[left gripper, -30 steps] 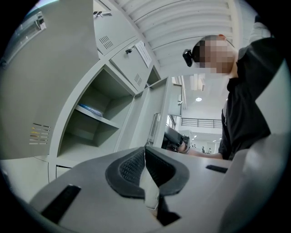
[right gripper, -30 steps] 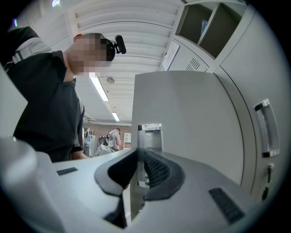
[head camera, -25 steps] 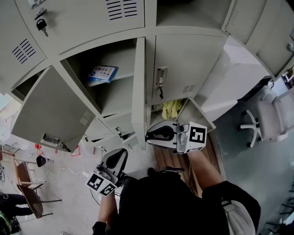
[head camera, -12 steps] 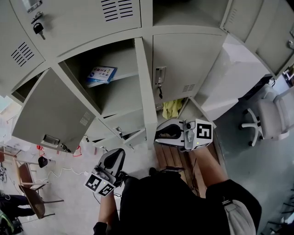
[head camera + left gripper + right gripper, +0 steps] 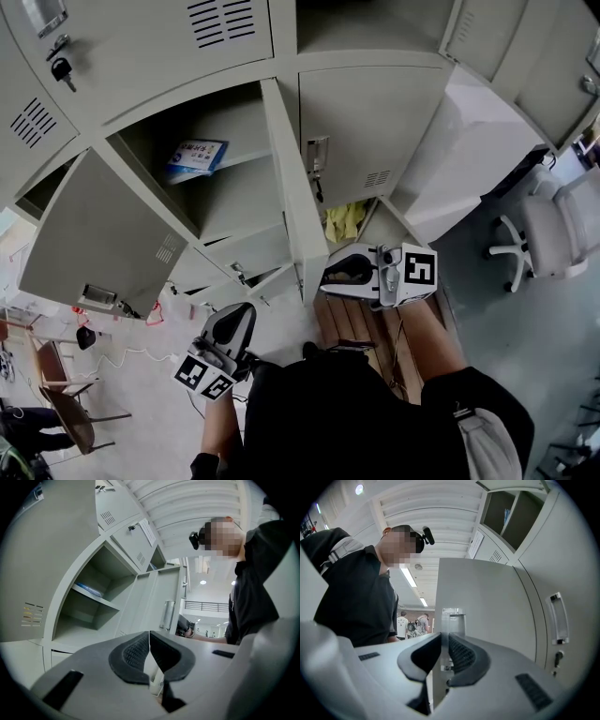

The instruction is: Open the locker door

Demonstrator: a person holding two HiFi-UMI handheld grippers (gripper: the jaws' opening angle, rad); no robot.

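Observation:
The grey locker door (image 5: 289, 187) stands swung out, edge-on in the head view, beside the open compartment (image 5: 220, 202). My right gripper (image 5: 328, 275) is at the door's lower free edge. In the right gripper view the door's edge (image 5: 439, 597) runs up between the pads of my right gripper (image 5: 444, 637), which press on it while the jaws are opening slightly. The door's latch plate (image 5: 453, 618) sits just beyond the tips. My left gripper (image 5: 242, 319) hangs low by my left side, away from the lockers. In its own view my left gripper (image 5: 149, 634) is shut on nothing.
A blue booklet (image 5: 192, 155) lies on the open compartment's shelf. Another open door (image 5: 103, 234) hangs at the left. The closed locker (image 5: 384, 122) to the right has a handle (image 5: 317, 155) with a key. A yellow cloth (image 5: 345, 220), wooden slats (image 5: 352, 323) and an office chair (image 5: 553, 225) are nearby.
The right gripper has moved a little to the right with the door's edge, and the door now shows thinner, more edge-on. The left gripper has stayed put.

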